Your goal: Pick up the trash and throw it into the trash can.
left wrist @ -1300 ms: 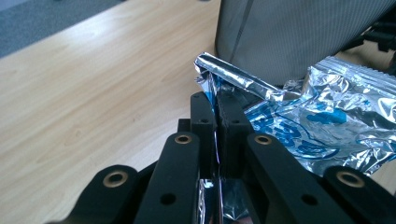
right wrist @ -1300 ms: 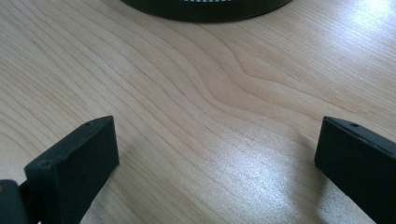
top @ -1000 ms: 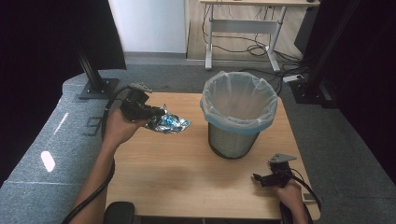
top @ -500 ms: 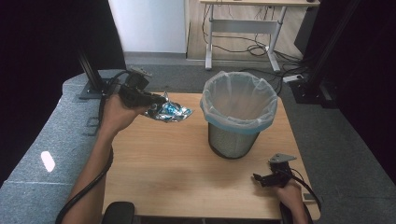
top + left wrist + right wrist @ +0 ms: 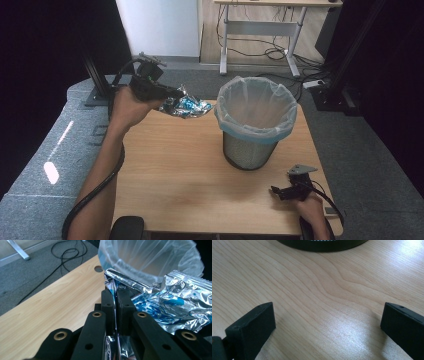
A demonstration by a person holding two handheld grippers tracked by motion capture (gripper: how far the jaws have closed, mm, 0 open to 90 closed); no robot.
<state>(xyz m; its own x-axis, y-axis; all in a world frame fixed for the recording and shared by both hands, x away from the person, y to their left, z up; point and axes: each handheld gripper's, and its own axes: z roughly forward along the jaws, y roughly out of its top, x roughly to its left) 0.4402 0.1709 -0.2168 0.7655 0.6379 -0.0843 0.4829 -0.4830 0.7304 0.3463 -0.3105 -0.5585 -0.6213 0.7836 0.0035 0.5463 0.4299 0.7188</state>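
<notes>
left gripper (image 5: 167, 95): clamped on foil wrapper (image 5: 187, 106), held off the table | bin (image 5: 255, 122): just ahead of it | right gripper (image 5: 327, 322): jaws wide apart, nothing between, low over table (image 5: 175, 170)

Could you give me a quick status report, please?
Left gripper shut on foil wrapper, beside the lined bin. Right gripper open over table. Path clear.

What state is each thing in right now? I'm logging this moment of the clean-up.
Foil wrapper: crumpled, held in the air beside the bin's rim.
Left gripper: shut on the wrapper.
Right gripper: open, low over the table.
Waste bin: upright, lined with a bag.
</notes>
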